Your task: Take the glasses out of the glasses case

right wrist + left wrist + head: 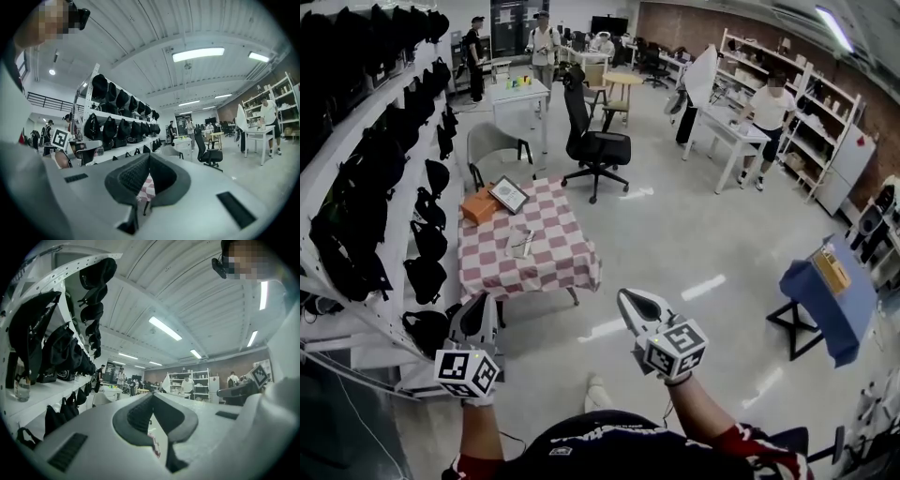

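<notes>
Both tongs, left gripper (478,300) and right gripper (625,296), are closed on nothing, well apart from the checkered table (555,264). Approach seems the step in hand; next, step in and reach the likely glasses case (521,243) lying there.

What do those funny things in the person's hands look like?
The left hand-held gripper and right hand-held gripper are pale grey with dark ribbed pads inside the jaws. Each carries a cube of black-and-white square markers. The person wears a dark top with red sleeves.

All views distant, toward checkered table (564,251)
</notes>
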Motion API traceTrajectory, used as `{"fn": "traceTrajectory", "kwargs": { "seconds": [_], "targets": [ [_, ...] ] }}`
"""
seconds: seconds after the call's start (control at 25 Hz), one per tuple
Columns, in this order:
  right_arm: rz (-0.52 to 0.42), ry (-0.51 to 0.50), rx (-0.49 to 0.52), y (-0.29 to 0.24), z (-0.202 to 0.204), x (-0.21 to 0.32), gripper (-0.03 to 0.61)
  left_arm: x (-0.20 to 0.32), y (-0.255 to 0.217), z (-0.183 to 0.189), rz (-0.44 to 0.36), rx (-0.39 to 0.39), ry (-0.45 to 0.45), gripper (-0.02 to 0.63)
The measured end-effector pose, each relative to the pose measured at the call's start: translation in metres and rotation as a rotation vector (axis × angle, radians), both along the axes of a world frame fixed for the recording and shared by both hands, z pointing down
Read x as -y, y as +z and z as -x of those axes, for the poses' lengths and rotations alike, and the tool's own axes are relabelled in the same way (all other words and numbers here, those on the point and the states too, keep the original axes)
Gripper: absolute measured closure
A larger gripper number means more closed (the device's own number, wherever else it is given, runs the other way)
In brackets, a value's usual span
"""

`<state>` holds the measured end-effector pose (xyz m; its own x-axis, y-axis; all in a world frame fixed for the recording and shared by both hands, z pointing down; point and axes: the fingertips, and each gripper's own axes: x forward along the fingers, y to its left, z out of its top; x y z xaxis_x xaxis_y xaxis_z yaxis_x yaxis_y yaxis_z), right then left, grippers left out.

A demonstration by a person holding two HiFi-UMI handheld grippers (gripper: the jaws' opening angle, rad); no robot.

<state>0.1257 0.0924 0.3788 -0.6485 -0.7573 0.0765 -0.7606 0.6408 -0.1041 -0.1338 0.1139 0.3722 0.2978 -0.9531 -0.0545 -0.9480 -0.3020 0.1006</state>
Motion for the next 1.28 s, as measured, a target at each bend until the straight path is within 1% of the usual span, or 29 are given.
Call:
{"fn": "traceTrajectory", "kwargs": {
  "seconds": [0.28, 0.56, 0.84, 1.04, 1.28],
  "targets": [
    [-0.009, -0.019, 0.000, 0.004, -0.010, 0.041, 0.575, 0.045, -0.005, -0.018, -0.002, 0.019, 0.023, 0.609],
    [-0.015, 0.002, 0.013, 0.003, -0.027, 0.082, 0.575, 0.091, -0.011, -0.032, -0.005, 0.029, 0.043, 0.609],
    [-0.002, 0.016, 0.029, 0.006, -0.041, 0.122, 0.575, 0.133, -0.016, -0.050, -0.009, 0.071, 0.065, 0.609],
    [0.001, -0.014, 0.029, 0.011, -0.041, 0.149, 0.575, 0.155, -0.017, -0.050, -0.002, 0.067, 0.046, 0.609],
    [0.010, -0.044, 0.037, 0.017, -0.038, 0.180, 0.575, 0.178, -0.004, -0.045, 0.016, 0.055, 0.005, 0.609]
  ]
}}
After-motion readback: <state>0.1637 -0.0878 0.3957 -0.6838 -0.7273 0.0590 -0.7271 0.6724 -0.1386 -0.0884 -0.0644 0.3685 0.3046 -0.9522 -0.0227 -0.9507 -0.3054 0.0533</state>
